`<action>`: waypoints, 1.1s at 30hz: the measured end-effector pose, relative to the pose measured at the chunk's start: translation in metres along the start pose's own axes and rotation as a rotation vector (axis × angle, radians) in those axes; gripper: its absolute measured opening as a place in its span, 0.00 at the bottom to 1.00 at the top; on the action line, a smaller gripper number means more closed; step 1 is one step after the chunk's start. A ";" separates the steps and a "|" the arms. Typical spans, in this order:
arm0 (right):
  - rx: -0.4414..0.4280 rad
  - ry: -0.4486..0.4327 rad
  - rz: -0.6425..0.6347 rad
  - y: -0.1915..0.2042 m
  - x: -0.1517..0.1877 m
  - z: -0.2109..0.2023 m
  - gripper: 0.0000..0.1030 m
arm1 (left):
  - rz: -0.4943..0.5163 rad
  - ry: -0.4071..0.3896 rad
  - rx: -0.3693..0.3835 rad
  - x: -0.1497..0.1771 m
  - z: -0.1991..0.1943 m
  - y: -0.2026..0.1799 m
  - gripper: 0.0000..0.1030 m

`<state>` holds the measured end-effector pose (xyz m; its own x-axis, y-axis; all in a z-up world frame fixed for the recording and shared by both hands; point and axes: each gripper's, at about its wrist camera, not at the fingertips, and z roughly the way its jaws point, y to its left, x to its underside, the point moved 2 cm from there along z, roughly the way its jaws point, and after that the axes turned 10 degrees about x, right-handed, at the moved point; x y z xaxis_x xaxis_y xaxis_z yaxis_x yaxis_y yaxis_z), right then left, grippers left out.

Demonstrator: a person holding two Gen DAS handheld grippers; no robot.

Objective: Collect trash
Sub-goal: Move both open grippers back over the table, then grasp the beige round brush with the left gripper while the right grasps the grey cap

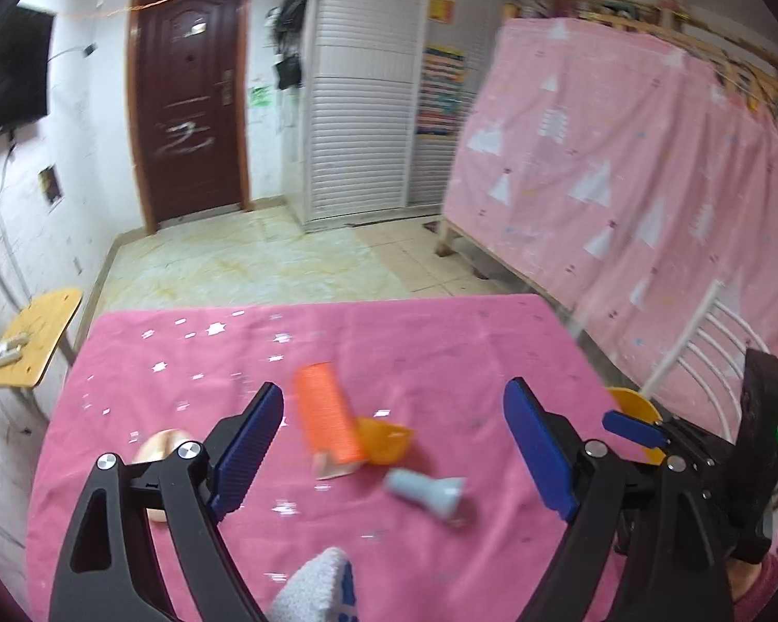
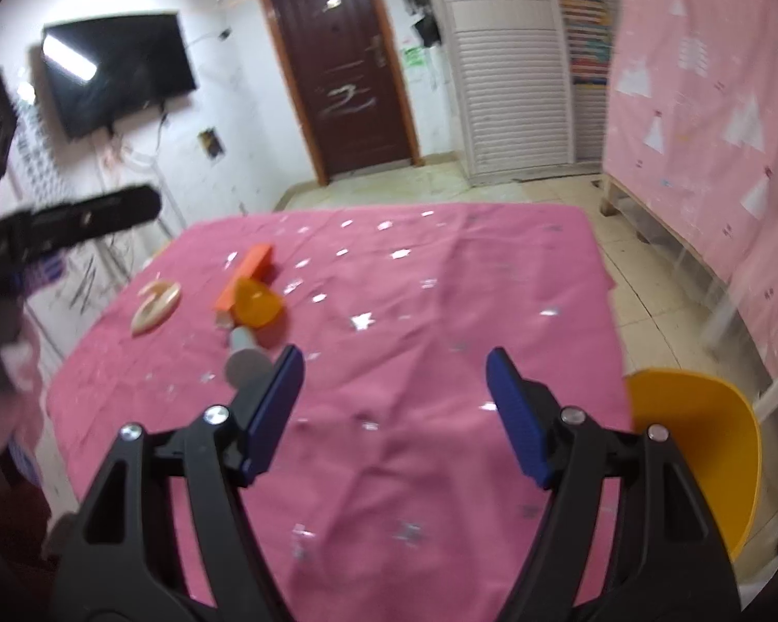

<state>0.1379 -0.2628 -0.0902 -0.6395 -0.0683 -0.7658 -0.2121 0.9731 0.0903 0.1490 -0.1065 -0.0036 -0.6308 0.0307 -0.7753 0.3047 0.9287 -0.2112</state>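
Over the pink starred tablecloth (image 2: 441,285) I see my left gripper (image 1: 394,446) and right gripper (image 2: 395,409) both spread wide and empty, with the orange box (image 1: 327,420), orange cup (image 1: 386,438) and grey piece (image 1: 430,492) clustered ahead of the left.

Blurred and half-hidden things

Between the left jaws, a grey-white cloth (image 1: 319,588) runs off the bottom edge; the orange box (image 1: 327,422) beyond is smeared.
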 end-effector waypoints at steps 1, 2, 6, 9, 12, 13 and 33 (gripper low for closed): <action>-0.008 0.006 -0.023 0.007 -0.001 0.001 0.68 | -0.009 0.000 -0.011 -0.001 -0.001 0.008 0.77; -0.025 0.013 -0.049 0.016 -0.002 0.003 0.68 | -0.025 -0.002 -0.029 -0.002 -0.003 0.019 0.77; -0.057 0.034 -0.118 0.042 -0.006 0.010 0.81 | -0.067 0.005 -0.074 -0.006 -0.008 0.055 0.77; -0.069 0.050 -0.163 0.057 -0.009 0.016 0.81 | -0.095 0.018 -0.102 -0.004 -0.009 0.079 0.77; -0.069 0.067 -0.196 0.071 -0.012 0.024 0.81 | -0.122 0.043 -0.123 0.000 -0.004 0.102 0.77; -0.067 0.071 -0.205 0.073 -0.012 0.027 0.81 | -0.130 0.053 -0.128 0.003 -0.002 0.110 0.77; 0.018 0.180 -0.342 0.106 -0.009 0.064 0.44 | -0.148 0.186 -0.181 0.041 0.045 0.163 0.35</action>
<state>0.1680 -0.1451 -0.1148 -0.6536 -0.4255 -0.6259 -0.4235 0.8910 -0.1635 0.2046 0.0296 -0.0965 -0.7840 -0.0582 -0.6180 0.0780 0.9785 -0.1911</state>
